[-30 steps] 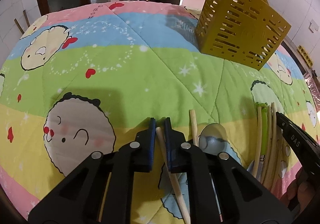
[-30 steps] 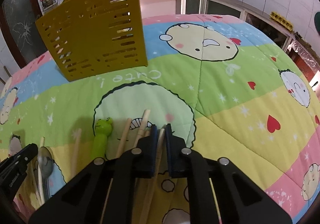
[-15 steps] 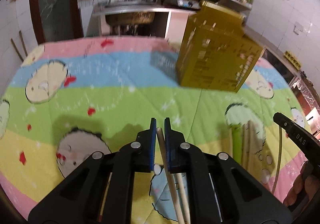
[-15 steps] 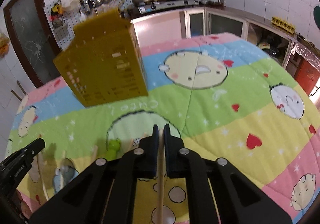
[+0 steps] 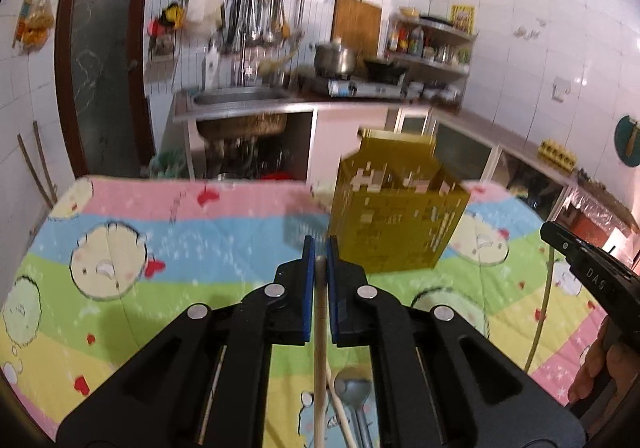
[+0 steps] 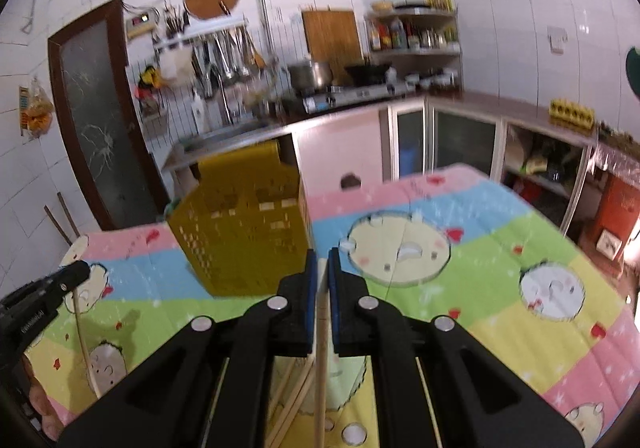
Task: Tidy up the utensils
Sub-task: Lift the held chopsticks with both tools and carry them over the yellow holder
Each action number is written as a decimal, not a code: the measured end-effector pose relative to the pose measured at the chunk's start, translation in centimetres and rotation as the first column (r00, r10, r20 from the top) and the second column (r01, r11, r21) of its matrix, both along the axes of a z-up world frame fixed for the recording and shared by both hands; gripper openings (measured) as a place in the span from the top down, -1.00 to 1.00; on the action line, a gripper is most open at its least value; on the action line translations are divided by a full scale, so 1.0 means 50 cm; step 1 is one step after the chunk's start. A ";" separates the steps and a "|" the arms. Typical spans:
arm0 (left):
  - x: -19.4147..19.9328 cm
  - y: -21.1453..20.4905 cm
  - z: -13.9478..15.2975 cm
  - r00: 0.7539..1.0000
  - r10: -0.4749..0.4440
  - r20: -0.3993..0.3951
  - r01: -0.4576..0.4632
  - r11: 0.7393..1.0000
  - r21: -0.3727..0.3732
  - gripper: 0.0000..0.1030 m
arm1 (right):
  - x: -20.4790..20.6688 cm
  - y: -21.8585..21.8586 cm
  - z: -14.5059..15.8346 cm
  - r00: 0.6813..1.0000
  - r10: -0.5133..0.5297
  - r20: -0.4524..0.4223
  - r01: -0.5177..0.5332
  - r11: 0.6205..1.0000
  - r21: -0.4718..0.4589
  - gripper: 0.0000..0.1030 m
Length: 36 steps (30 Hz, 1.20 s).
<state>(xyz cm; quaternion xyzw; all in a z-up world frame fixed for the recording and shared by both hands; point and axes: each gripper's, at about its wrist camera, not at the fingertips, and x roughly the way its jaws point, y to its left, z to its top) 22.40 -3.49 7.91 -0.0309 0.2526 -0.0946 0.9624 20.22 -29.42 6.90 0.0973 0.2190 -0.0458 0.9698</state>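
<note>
My left gripper point(image 5: 320, 250) is shut on a wooden chopstick point(image 5: 319, 348) and holds it above the table. My right gripper point(image 6: 322, 262) is shut on another wooden chopstick point(image 6: 320, 368), also lifted. The yellow slotted utensil holder point(image 5: 394, 216) stands upright ahead, just right of the left gripper; in the right wrist view the holder point(image 6: 244, 232) is ahead and left. A metal spoon point(image 5: 354, 396) lies on the cloth below the left gripper. More chopsticks point(image 6: 294, 404) lie below the right gripper.
The table is covered by a cartoon-printed quilt point(image 5: 160, 248) in pink, blue, green and yellow bands. The right gripper's body point(image 5: 592, 276) shows at the left view's right edge. A kitchen counter with sink and stove point(image 5: 280, 96) lies behind the table.
Both grippers have risen from the cloth, each carrying its chopstick, and now look more level toward the kitchen. The holder appears farther and lower in both views.
</note>
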 end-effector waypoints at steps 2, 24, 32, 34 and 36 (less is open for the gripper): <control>-0.006 0.002 0.013 0.999 -0.004 0.035 0.004 1.000 -0.016 0.91 | -0.007 0.003 0.014 0.999 0.001 0.038 0.000 1.000 -0.012 0.88; 0.033 -0.013 0.178 0.963 -0.047 0.264 0.070 0.995 -0.077 0.92 | 0.039 0.029 0.212 0.947 0.025 0.322 0.010 0.994 -0.106 0.89; 0.156 -0.059 0.306 0.934 -0.024 0.357 0.067 0.992 -0.109 0.92 | 0.165 0.008 0.305 0.904 -0.013 0.427 0.051 0.996 -0.077 0.89; 0.190 -0.081 0.314 0.928 -0.022 0.373 0.063 0.993 -0.099 0.92 | 0.198 0.011 0.314 0.891 -0.023 0.453 0.065 0.995 -0.076 0.89; 0.228 -0.108 0.307 0.922 -0.019 0.388 0.052 0.996 -0.075 0.92 | 0.228 0.012 0.318 0.881 -0.033 0.472 0.076 0.994 -0.073 0.89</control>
